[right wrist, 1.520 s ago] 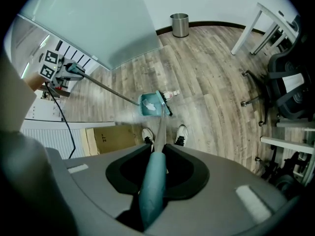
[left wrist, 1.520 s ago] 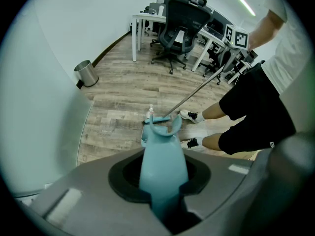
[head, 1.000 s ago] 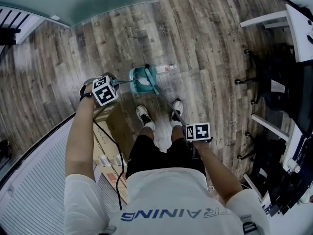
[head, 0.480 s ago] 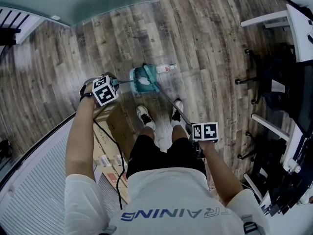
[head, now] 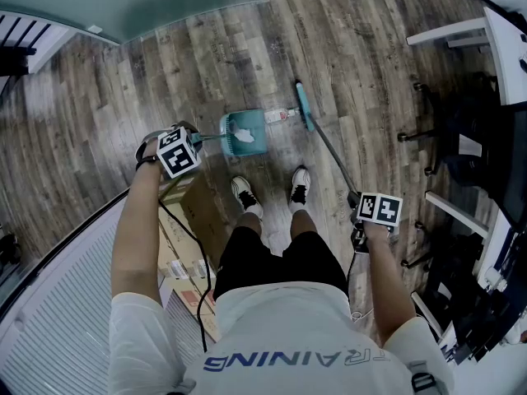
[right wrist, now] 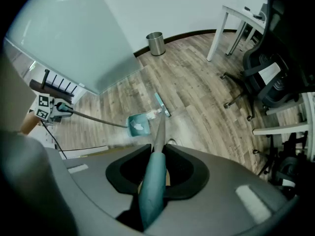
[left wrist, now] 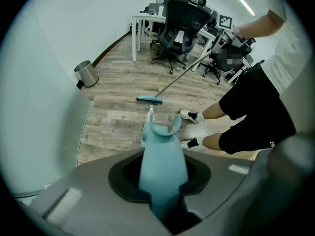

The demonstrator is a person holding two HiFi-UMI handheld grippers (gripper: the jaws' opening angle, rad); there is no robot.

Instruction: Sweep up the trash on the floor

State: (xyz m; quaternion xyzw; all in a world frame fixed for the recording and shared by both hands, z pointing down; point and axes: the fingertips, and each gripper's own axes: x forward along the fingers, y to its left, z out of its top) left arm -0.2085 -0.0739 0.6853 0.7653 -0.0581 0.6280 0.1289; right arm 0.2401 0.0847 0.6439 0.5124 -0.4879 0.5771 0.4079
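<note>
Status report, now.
Left gripper shut on dustpan, right gripper shut on broom. White scrap in dustpan. Bottle on floor between them, nothing blocking.

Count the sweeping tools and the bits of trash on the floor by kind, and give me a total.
broom: 1
dustpan: 1
plastic bottle, on the floor between the dustpan and the broom head: 1
white scrap, lying in the dustpan: 1
Total: 4

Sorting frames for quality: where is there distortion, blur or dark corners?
Head view: sharp, evenly lit, edges bowed. Left gripper view: strong fisheye, black corners, teal plastic dustpan handle soft up close. Right gripper view: same fisheye and vignette, teal broom handle blurred near the lens.
</note>
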